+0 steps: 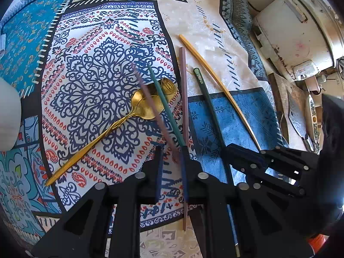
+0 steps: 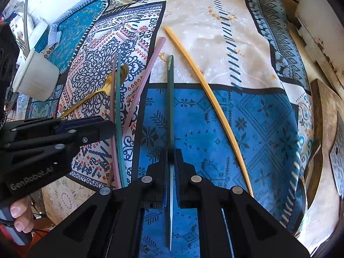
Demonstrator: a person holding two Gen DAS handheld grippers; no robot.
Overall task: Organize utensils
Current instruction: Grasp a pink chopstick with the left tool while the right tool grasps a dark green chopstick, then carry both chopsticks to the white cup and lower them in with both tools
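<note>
My left gripper (image 1: 172, 157) points down at the patterned cloth, its jaws narrow. A mauve chopstick (image 1: 154, 111) and a teal chopstick (image 1: 165, 105), both blurred, run up from between its fingers and cross the bowl of a gold spoon (image 1: 120, 122). They lean by the right-hand finger, and cloth shows between them and the other pad. A second mauve chopstick (image 1: 183, 107) lies flat beside them. My right gripper (image 2: 171, 157) is shut on a dark green chopstick (image 2: 171, 107) that lies along the blue patch. Right of it lies a yellow chopstick (image 2: 215, 99).
A white cup (image 2: 36, 79) stands at the left, with a holder of utensils (image 2: 25, 21) behind it. A person's fingers (image 2: 19, 215) hold the left gripper's handle. A wooden board (image 2: 318, 129) and a white box (image 1: 290, 32) border the cloth on the right.
</note>
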